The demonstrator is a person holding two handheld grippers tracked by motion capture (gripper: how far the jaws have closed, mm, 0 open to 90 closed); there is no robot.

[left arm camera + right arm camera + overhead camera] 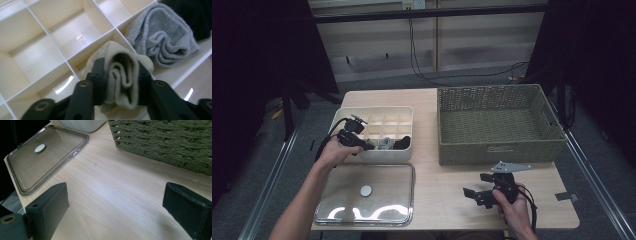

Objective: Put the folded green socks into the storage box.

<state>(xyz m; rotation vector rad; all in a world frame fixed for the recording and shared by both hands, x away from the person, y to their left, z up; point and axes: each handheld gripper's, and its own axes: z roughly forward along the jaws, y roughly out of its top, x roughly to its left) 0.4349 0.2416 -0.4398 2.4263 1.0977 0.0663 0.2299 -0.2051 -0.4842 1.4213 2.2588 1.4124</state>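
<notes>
Pale wooden table (437,190), dark room behind, and the divided white box (343,111) is our landmark. Left gripper (121,82) has its jaws on either side of a rolled cream sock (122,75), pads against its flanks, over a front compartment of that box. It looks soft, light and squashy, best taken across the middle of the roll. Right gripper (484,192) sits well off toward the box's right, jaws wide apart on nothing. Beside the cream roll lies a grey sock (160,42); the compartment floor beneath is hidden, and the black item (192,15) is cut off.

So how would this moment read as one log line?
left gripper: around pale sock over divided box | right gripper: open, empty | basket: empty
</notes>
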